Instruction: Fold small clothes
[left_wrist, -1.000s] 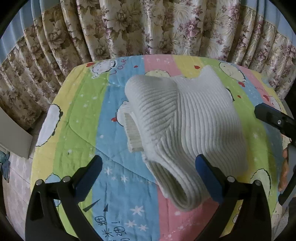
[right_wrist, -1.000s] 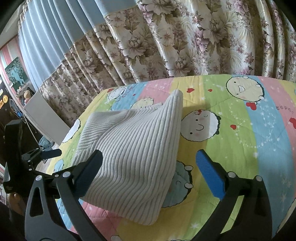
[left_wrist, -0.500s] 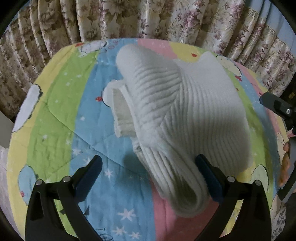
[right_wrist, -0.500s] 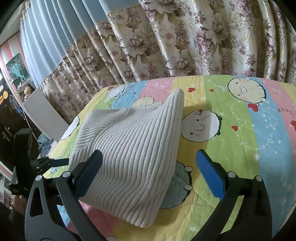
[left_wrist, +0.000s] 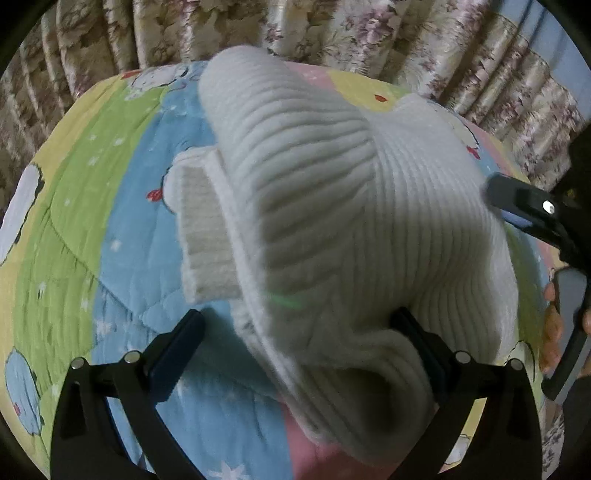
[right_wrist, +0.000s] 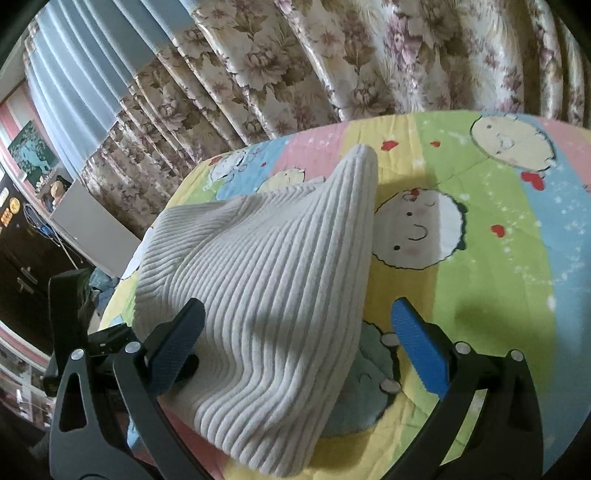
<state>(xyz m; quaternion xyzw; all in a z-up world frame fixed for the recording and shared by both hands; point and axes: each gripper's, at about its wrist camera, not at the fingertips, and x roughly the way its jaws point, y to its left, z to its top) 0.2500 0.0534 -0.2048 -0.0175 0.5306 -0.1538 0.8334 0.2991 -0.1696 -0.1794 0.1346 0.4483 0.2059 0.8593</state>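
Since the earlier frame, the left hand-held gripper (left_wrist: 295, 354) has been brought close over the sweater (left_wrist: 332, 221), jaws spread and unclenched. Likewise released, the right hand-held gripper (right_wrist: 295, 343) hovers by the bed's (right_wrist: 498, 258) near edge. A fold is judged underway; grasping the near hem is required next.

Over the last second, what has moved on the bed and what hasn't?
The left gripper has pushed in toward the white ribbed sweater, so the rolled fold now sits between its jaws, which remain open. The right gripper has eased slightly closer, jaws also open. Nothing was grasped or released. The sweater stays folded on the cartoon quilt.
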